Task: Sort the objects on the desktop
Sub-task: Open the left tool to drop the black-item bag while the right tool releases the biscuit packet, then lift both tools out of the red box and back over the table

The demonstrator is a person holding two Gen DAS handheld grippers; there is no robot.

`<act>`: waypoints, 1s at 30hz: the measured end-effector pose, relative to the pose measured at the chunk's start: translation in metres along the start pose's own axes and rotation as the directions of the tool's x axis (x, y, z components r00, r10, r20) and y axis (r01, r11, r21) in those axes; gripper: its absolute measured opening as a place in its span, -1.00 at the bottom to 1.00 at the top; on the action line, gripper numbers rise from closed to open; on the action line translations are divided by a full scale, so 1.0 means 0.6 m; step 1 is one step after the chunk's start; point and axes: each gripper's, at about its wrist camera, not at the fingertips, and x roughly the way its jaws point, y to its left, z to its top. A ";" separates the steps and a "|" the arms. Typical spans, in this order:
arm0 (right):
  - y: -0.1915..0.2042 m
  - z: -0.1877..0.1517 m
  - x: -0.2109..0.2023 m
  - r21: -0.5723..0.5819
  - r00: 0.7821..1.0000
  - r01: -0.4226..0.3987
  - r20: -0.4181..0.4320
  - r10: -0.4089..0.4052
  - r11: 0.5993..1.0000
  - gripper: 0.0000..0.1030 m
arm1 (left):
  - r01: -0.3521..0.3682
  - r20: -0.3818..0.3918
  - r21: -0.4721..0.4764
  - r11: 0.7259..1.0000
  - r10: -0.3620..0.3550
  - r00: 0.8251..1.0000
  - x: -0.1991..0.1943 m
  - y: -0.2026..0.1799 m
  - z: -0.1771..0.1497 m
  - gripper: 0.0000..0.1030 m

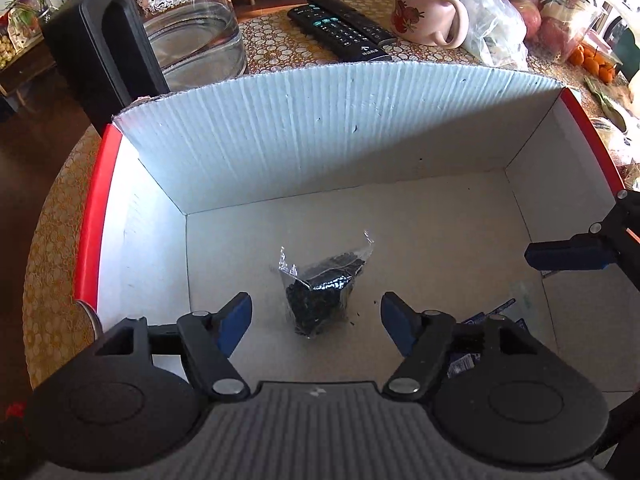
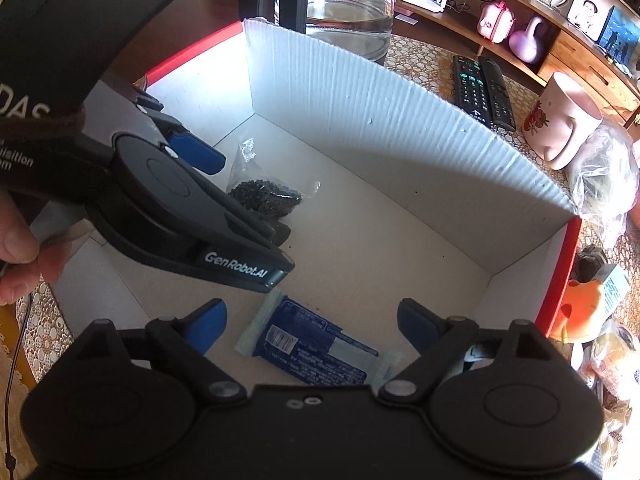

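Observation:
A white cardboard box (image 1: 320,128) with red side rims stands on the patterned table. On its floor lies a small clear bag of black pellets (image 1: 320,292), between the spread fingers of my left gripper (image 1: 316,312), whose blue pads do not touch it. Further right on the floor lies a blue printed packet (image 2: 308,348), under my right gripper (image 2: 312,314), which is open with its pads clear of the packet. The right wrist view also has the pellet bag (image 2: 266,196) and the left gripper's fingers (image 2: 196,152) over it. A person's hand (image 2: 20,248) holds the left gripper.
Behind the box stand a glass jar (image 1: 192,20) with a black stand (image 1: 108,48), two black remotes (image 1: 344,28), a pink mug (image 1: 428,4) and a clear plastic bag (image 1: 492,28). Oranges and apples (image 1: 532,8) lie at the far right. An orange toy (image 2: 584,308) sits beside the box's right rim.

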 end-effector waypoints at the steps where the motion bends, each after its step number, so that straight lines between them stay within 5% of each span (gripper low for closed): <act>1: 0.000 -0.001 -0.004 -0.001 1.000 0.005 0.006 -0.005 1.000 0.81 | 0.001 0.003 0.001 1.000 -0.001 1.000 -0.003 -0.002 -0.001 0.37; 18: -0.002 -0.043 -0.116 0.017 0.991 -0.015 0.132 0.013 1.000 0.83 | -0.014 0.123 0.002 1.000 0.013 0.992 -0.118 -0.045 -0.028 0.37; 30: -0.021 -0.112 -0.204 0.015 0.964 -0.055 0.262 0.049 0.998 0.88 | -0.048 0.185 0.010 0.999 0.045 0.982 -0.192 -0.081 -0.081 0.44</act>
